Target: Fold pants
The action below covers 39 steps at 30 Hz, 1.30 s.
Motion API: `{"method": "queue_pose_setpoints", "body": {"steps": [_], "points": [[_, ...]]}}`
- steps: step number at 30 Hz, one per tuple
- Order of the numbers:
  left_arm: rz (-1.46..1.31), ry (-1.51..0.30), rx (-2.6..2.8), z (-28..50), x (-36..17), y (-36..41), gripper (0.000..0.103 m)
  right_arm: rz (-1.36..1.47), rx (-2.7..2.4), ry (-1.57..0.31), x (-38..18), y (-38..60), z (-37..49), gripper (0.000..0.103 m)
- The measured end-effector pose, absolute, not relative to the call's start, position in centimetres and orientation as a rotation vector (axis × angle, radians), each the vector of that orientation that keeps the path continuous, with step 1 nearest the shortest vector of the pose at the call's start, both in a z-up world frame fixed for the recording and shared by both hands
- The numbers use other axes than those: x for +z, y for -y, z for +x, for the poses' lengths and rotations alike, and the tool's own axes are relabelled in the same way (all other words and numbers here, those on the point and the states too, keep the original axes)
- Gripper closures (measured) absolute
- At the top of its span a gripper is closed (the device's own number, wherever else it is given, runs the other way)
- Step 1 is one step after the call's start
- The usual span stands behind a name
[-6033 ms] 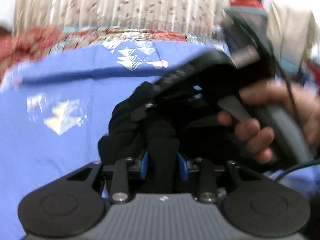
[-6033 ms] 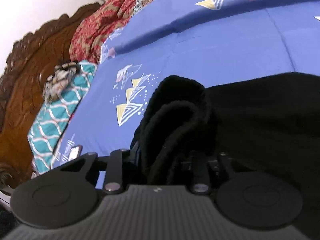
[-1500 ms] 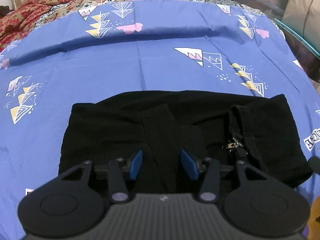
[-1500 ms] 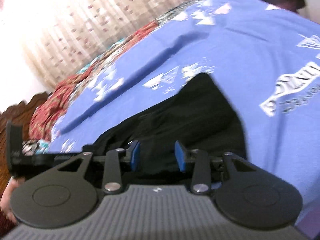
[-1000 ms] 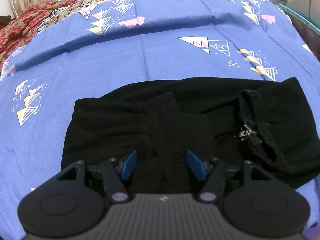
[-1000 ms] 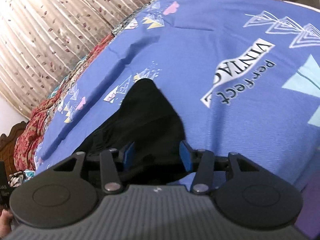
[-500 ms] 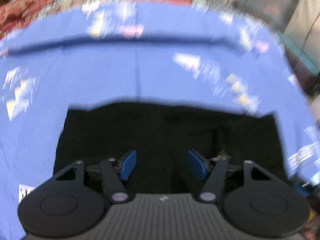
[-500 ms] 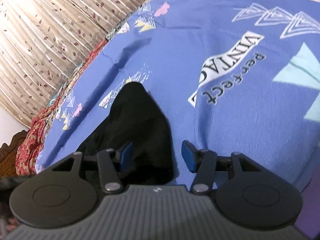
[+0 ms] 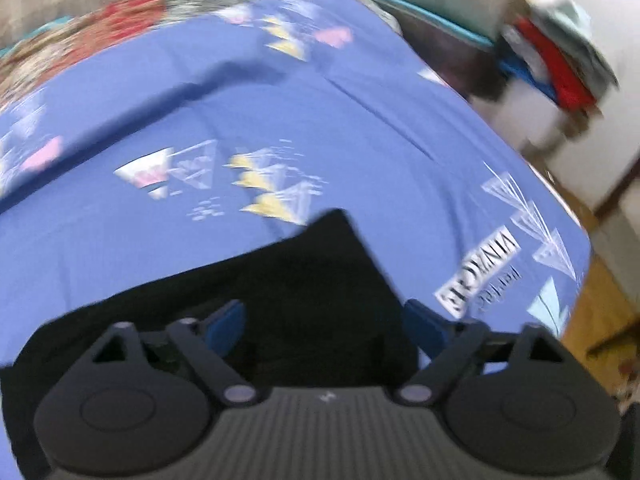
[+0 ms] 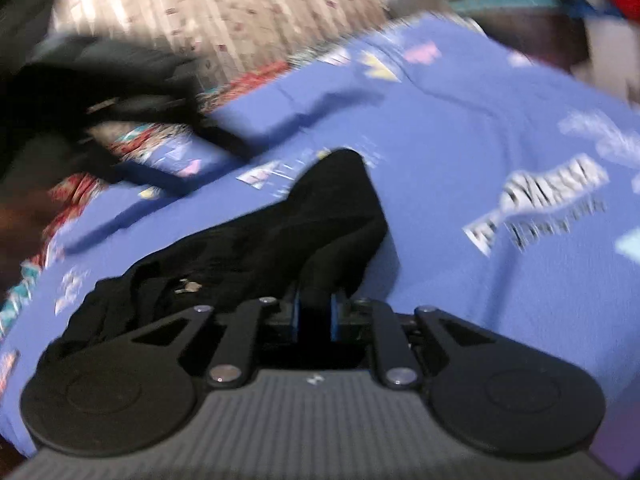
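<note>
The black pants (image 9: 312, 280) lie folded on the blue bedsheet (image 9: 280, 120), their right corner pointing away from me. My left gripper (image 9: 326, 320) hangs over that right end with its jaws opening wide; the cloth lies below and between the blue pads (image 9: 228, 320), and they do not press on it. In the right wrist view the pants (image 10: 328, 208) rise in a ridge into my right gripper (image 10: 315, 316), whose jaws are closing and pinch a fold of the near edge. The left gripper's dark body (image 10: 100, 80) shows blurred at the upper left.
The printed sheet (image 10: 480, 140) runs to the bed's right edge, with wooden floor (image 9: 600, 320) beyond. A red patterned blanket (image 9: 120, 20) and a curtain (image 10: 240, 8) lie at the far side. Stacked clothes (image 9: 560, 68) sit on a shelf at the upper right.
The left gripper swung right, from the pants' middle to their right end, and opened wider. The right gripper rolled and closed on a fold of the pants' edge, lifting it.
</note>
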<state>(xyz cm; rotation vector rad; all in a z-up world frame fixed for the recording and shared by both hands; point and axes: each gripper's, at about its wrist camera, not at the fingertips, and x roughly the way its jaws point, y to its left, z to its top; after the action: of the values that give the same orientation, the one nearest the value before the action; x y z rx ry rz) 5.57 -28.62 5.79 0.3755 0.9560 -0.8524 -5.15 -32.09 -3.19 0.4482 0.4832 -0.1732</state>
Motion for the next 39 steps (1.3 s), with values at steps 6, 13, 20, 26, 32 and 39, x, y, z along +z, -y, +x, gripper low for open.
{"method": "queue_pose_setpoints", "body": {"steps": [6, 13, 20, 26, 32, 39], "points": [[0.525, -0.927, -0.798, 4.7, 4.0, 31.4, 0.01, 0.248, -0.09, -0.439, -1.4, 28.8, -4.8, 0.088], [0.371, -0.984, -0.78, 7.4, 4.5, 26.5, 0.084, 0.154, -0.005, -0.397, -0.1, 26.3, -5.1, 0.089], [-0.006, -0.997, -0.791, 10.9, 7.2, 15.2, 0.084, 0.231, 0.128, -0.372, 2.1, 24.6, -4.3, 0.089], [-0.148, -0.943, -0.72, 12.6, 9.4, 6.3, 0.084, 0.243, 0.307, -0.37, 4.5, 20.2, -1.7, 0.089], [-0.263, -0.96, -0.573, 14.6, 7.9, -1.9, 0.084, 0.242, 0.457, -0.432, 4.9, 15.5, 2.2, 0.089], [-0.342, -1.107, -0.434, 16.7, 0.2, -6.2, 0.084, 0.194, 0.517, -0.626, 1.0, 10.8, 4.9, 0.089]]}}
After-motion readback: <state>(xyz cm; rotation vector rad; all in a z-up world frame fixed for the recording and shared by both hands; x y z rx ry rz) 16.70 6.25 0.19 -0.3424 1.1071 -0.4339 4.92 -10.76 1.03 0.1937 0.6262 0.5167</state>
